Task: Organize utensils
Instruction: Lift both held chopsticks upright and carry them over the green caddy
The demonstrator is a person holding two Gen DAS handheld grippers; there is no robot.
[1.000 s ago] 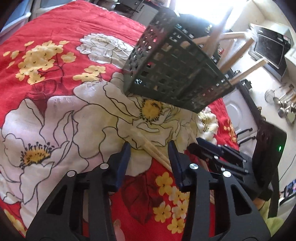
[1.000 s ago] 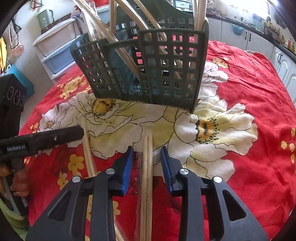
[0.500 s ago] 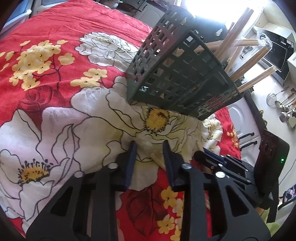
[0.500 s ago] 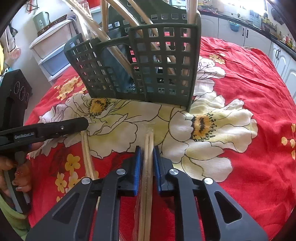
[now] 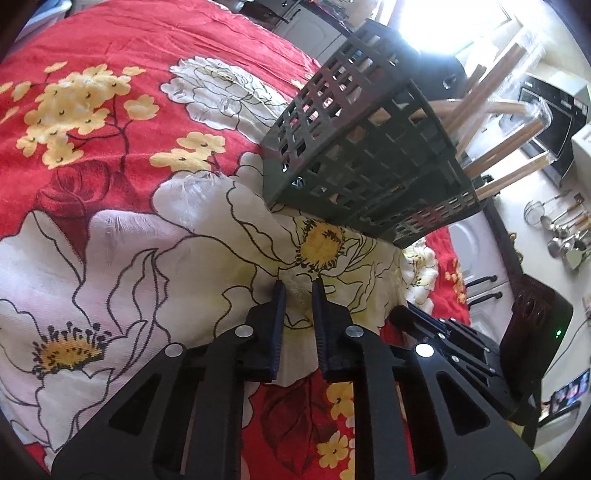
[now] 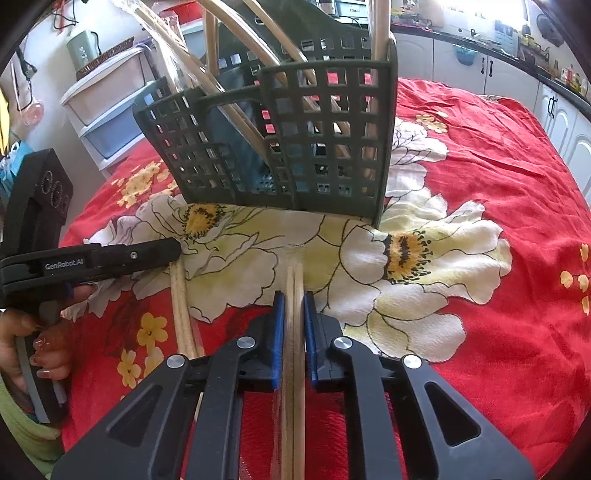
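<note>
white cabinets (image 6: 554,110), plastic drawers (image 6: 107,107), bright window (image 5: 454,22)

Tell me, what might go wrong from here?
1. The right claw pinches the wrapped pair of wooden chopsticks near one end, so they may droop or slip when lifted.
2. The dark green plastic lattice basket is already crowded with leaning chopsticks, so a newcomer could snag.

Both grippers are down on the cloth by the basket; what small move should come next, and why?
Probably lift the right gripper slightly. Its jaws have just been closing and its pads now press on the pair of chopsticks lying on the tablecloth. The basket just ahead already holds others, so raising them clears the way to it.
</note>
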